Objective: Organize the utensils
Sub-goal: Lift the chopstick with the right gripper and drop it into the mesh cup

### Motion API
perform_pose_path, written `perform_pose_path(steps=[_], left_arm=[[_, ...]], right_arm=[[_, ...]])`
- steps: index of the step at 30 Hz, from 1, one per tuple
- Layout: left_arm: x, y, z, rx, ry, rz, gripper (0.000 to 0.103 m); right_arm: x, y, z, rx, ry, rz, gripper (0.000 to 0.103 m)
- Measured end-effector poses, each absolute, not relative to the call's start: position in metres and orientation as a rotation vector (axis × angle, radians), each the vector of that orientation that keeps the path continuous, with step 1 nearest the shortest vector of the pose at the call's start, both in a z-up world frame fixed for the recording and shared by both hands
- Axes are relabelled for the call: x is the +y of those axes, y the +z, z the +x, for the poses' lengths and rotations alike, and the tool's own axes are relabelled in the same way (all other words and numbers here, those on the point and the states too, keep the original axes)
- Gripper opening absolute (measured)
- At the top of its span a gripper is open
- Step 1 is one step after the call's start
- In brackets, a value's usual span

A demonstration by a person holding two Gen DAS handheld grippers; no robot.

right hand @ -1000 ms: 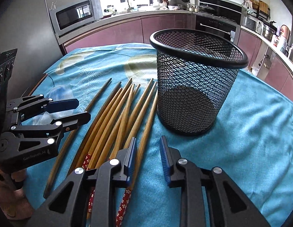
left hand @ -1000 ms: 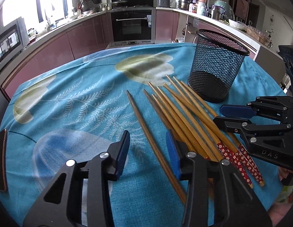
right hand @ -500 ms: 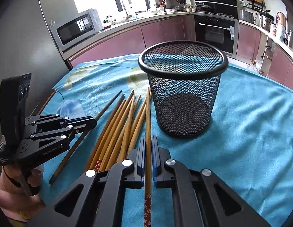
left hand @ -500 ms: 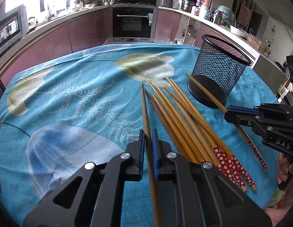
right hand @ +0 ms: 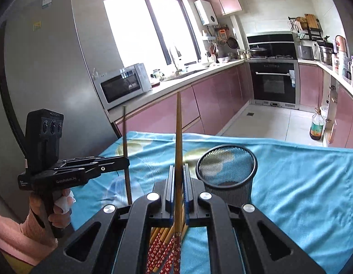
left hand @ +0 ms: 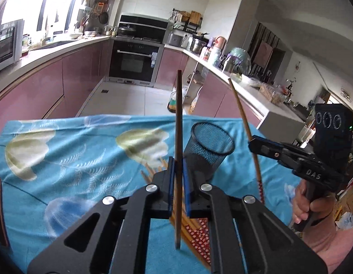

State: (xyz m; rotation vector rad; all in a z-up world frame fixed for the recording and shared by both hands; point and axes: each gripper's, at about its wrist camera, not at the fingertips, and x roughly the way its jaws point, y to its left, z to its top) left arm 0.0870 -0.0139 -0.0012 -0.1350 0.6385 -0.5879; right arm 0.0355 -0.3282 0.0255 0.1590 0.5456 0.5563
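My left gripper (left hand: pixel 178 166) is shut on a dark brown chopstick (left hand: pixel 179 118) and holds it upright, well above the table. My right gripper (right hand: pixel 177 173) is shut on a light wooden chopstick (right hand: pixel 178 127) with a red flowered end, also upright. Each gripper shows in the other's view: the right one (left hand: pixel 252 142) with its chopstick (left hand: pixel 242 111), the left one (right hand: pixel 126 159) with its chopstick (right hand: pixel 125 137). The black mesh cup (left hand: pixel 209 146) stands empty on the blue cloth, below and just right of both grippers; it also shows in the right wrist view (right hand: pixel 226 171). Several chopsticks (right hand: pixel 162 244) lie on the cloth under the grippers.
The table has a blue patterned cloth (left hand: pixel 73 155). Pink kitchen cabinets (right hand: pixel 210 105), an oven (left hand: pixel 133 61) and a microwave (right hand: pixel 124 84) are beyond the table. An oil bottle (right hand: pixel 316 125) stands on the floor.
Both grippers have lifted high off the table with their chopsticks, tilting them from lying flat to upright. The mesh cup now sits lower and smaller in both views.
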Motion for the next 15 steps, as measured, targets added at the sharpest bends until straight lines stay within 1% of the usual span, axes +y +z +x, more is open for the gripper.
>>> perform_pose_path(steps=[8, 15], left_arm=[[-0.021, 0.077, 0.085, 0.46, -0.66, -0.199, 0.007], [-0.038, 0.116, 0.102, 0.405, -0.686, -0.203, 0.007]], right_arm=[[-0.344, 0.056, 0.051, 0.407, 0.529, 0.175, 0.006], [-0.354, 0.08, 0.071, 0.321, 0.482, 0.166, 0.006]])
